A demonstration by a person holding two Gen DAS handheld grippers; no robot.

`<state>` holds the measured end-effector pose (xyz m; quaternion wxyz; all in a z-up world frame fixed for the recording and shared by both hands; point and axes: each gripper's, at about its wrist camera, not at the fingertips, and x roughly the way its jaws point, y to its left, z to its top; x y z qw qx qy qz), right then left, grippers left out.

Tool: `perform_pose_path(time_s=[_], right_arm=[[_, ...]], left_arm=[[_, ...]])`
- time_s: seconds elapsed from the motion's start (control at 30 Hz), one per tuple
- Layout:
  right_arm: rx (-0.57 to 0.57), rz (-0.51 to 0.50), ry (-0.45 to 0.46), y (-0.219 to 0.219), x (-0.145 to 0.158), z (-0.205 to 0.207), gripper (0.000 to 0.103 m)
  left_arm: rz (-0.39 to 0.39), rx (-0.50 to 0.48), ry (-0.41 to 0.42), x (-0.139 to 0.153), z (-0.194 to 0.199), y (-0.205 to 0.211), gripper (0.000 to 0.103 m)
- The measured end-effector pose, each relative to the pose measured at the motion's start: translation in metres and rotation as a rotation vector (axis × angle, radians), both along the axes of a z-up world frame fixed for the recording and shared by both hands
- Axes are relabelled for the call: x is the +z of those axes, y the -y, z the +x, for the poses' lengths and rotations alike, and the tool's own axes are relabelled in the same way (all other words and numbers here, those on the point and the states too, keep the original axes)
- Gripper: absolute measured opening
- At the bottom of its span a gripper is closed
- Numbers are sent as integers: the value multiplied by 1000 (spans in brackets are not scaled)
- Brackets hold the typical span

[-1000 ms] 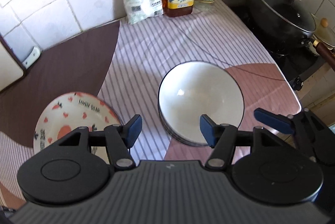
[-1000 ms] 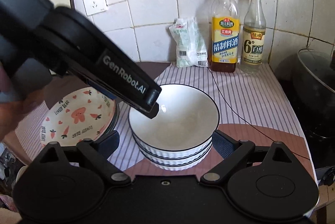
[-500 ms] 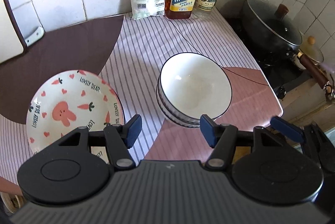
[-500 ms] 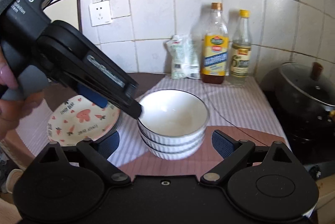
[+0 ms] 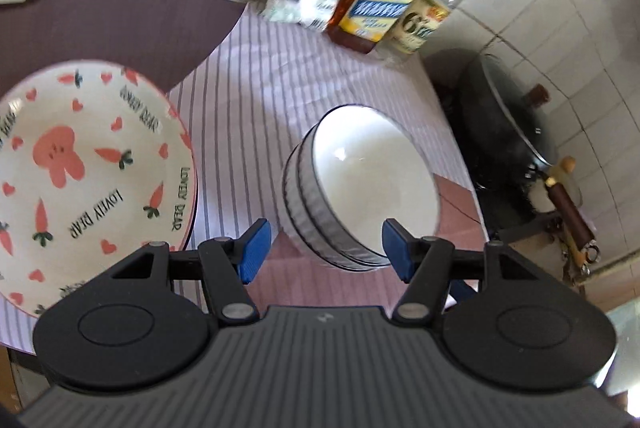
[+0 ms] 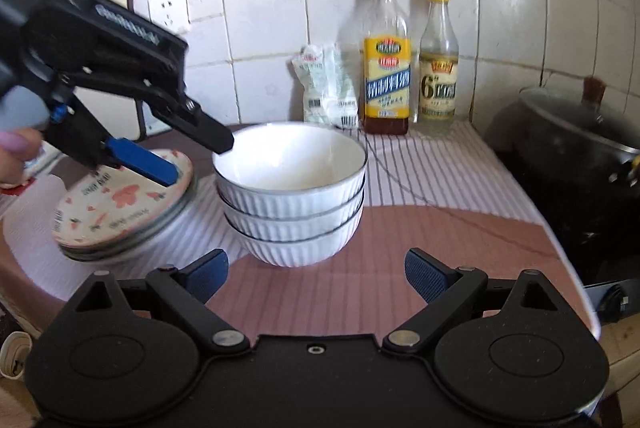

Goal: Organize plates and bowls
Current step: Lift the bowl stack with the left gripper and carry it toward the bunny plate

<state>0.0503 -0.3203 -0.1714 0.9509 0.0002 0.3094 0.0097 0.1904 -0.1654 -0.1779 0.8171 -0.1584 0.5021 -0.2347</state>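
Note:
A stack of three white ribbed bowls [image 6: 290,196] with dark rims stands mid-counter; it also shows in the left wrist view [image 5: 360,188]. A stack of plates topped by a rabbit-and-carrot plate [image 5: 80,172] sits to its left, also in the right wrist view [image 6: 124,204]. My left gripper [image 5: 324,250] is open and empty, held above and just before the bowls; it also shows in the right wrist view [image 6: 188,156]. My right gripper [image 6: 316,274] is open and empty, low in front of the bowl stack.
Two bottles [image 6: 386,56] [image 6: 438,60] and a white packet [image 6: 328,84] stand against the tiled wall. A black lidded pot [image 6: 576,148] sits on the stove at right. A thin cable [image 6: 400,184] crosses the striped cloth. The counter's front edge is near.
Both grippers have pulled back and lowered. The left gripper has tilted and shifted left. Bowls and plates have not moved.

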Motion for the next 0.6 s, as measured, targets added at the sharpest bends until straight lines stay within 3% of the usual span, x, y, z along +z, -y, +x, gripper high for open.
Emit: perform_pose_path(time_s=[0.07,0.17,0.3,0.43,0.5,0.57,0.6], right_arm=[[-1,-5,-30,1,-17,15,97],[8,9,-81,-1,-37,36,97],[45,-35,-50,-9,-48,54,97],[66,6,-12,-11,-49,60,97],[78,8,8,-12,-50,61,97],[79,11,8,-13,-53,65,97],[75,15,9,-12,-54,67,97]], left_arm=[[1,31,-44,-13,9,3,65],[56,66,-90,-25,22,14,64],[75,59,-71,-26,33,24,63],[70,38,-83,-32,40,29,61],[66,41,-81,-35,41,30,57],[66,33,-86,-39,43,32,40],[59,33,-87,-39,44,32,39]])
